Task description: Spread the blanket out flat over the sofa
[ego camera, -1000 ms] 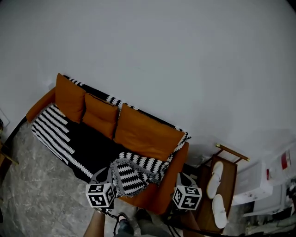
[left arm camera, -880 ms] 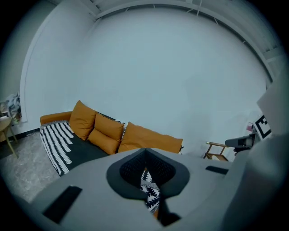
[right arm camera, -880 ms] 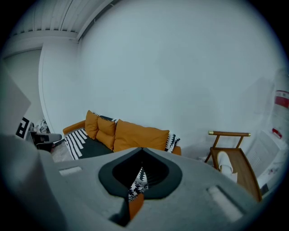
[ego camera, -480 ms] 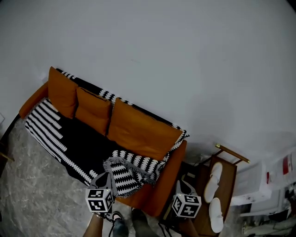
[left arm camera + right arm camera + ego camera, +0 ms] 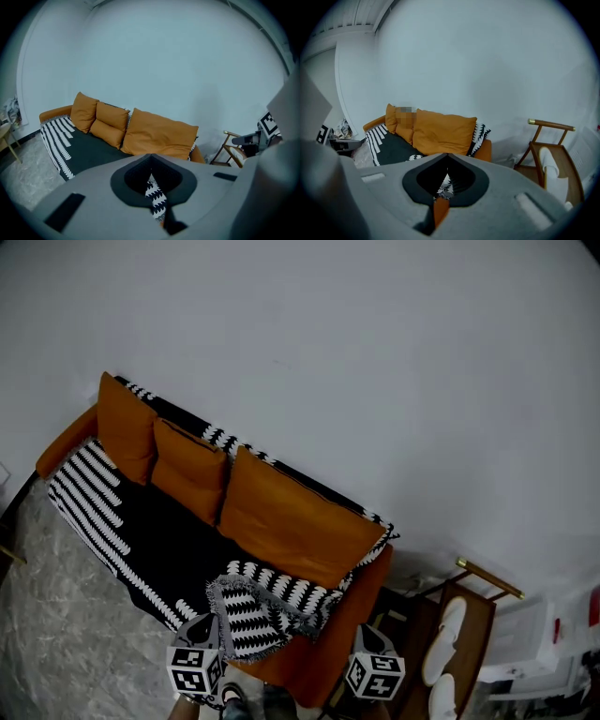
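Note:
An orange sofa (image 5: pixel 314 662) with three back cushions (image 5: pixel 291 521) stands against a white wall. A black and white blanket (image 5: pixel 150 531) covers its seat and backrest. At the right front, the blanket's fringed corner (image 5: pixel 258 610) lies folded back on itself in a bunch. My left gripper (image 5: pixel 206 624) hovers just left of that bunch, its jaws shut with nothing between them (image 5: pixel 151 157). My right gripper (image 5: pixel 368 638) hangs off the sofa's right front corner, also shut and empty (image 5: pixel 447 155). Past its jaws I see the fringe and the orange sofa front.
A wooden rack (image 5: pixel 469 610) holding white slippers (image 5: pixel 448 638) stands right of the sofa, with white boxes (image 5: pixel 534 652) beyond it. Grey marbled floor (image 5: pixel 66 634) lies in front and to the left. A small table (image 5: pixel 7 136) stands by the sofa's left arm.
Both grippers have sunk lower and now sit close to the picture's bottom edge. The folded blanket corner lies as before.

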`<act>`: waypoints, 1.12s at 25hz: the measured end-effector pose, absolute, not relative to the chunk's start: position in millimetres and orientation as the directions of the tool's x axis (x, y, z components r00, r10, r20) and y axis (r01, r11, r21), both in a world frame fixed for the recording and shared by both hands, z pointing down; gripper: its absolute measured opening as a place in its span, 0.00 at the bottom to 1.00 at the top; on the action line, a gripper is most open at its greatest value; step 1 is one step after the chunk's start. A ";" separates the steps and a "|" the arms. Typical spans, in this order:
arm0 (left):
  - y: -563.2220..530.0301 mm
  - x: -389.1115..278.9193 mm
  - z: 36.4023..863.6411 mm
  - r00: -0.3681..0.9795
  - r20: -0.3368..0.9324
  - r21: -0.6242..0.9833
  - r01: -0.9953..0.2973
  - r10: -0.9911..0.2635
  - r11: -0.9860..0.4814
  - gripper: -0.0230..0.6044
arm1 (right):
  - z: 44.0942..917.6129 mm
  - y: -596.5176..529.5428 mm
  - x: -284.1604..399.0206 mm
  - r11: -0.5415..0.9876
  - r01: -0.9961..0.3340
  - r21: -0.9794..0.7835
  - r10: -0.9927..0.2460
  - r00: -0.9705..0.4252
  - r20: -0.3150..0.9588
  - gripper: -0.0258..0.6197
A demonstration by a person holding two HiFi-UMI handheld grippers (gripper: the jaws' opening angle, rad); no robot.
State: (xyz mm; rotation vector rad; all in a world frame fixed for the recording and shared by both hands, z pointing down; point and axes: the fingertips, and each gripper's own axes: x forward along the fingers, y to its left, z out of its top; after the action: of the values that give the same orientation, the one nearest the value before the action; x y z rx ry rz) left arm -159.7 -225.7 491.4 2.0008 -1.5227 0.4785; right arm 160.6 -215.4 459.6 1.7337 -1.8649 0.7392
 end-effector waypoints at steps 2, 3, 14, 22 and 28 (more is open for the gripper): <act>-235.0 -159.4 508.5 0.276 0.610 0.214 -0.960 -0.743 -0.182 0.04 | 482.3 -229.6 156.2 0.063 -0.995 -0.072 -0.722 -0.096 0.685 0.05; -237.9 -158.4 517.4 0.270 0.616 0.213 -0.961 -0.740 -0.174 0.04 | 494.1 -235.7 153.5 0.077 -0.994 -0.076 -0.713 -0.108 0.692 0.05; -254.3 -165.9 615.1 0.223 0.646 0.258 -0.964 -0.730 -0.066 0.04 | 589.7 -284.7 116.6 0.139 -0.980 -0.139 -0.675 -0.197 0.711 0.05; -252.2 -169.4 661.9 0.225 0.677 0.227 -0.970 -0.701 -0.092 0.04 | 641.8 -300.6 103.9 0.146 -0.979 -0.144 -0.673 -0.205 0.711 0.05; -250.3 -169.0 692.3 0.236 0.694 0.238 -0.967 -0.680 -0.093 0.04 | 673.9 -296.7 98.0 0.138 -0.978 -0.155 -0.652 -0.208 0.729 0.05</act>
State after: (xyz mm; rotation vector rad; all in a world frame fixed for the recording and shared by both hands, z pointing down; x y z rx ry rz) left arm -169.0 -250.3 692.3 1.8440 -1.5118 0.5472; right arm 98.0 -296.7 673.9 1.5593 -1.9250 0.8612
